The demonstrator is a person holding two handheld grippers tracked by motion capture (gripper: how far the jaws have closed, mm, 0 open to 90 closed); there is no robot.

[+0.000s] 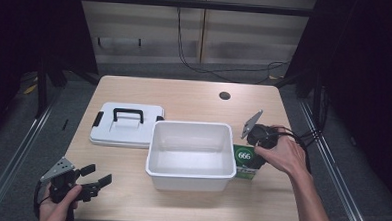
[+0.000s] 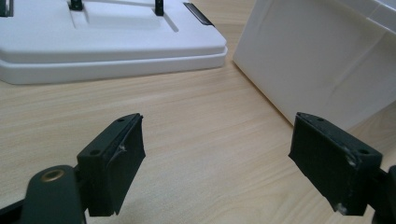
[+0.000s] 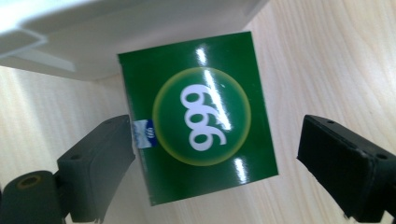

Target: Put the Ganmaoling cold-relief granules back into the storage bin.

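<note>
Right claw [image 3: 215,154] straddles green box [image 3: 201,114] — upright, printed face skyward.

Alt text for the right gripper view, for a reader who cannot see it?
A green box marked 666 stands on the wooden table, between the open jaws of the right gripper, seen from above. The left jaw is close to or touching the box; the right jaw is apart. A white bin lies just beyond.

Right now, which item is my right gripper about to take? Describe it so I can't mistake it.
Find the open white bin mid-table. Against its right outer wall stands a small green box, with the right gripper open above it. It is the one coloured item, marked with white digits 666 in a circle.
</note>
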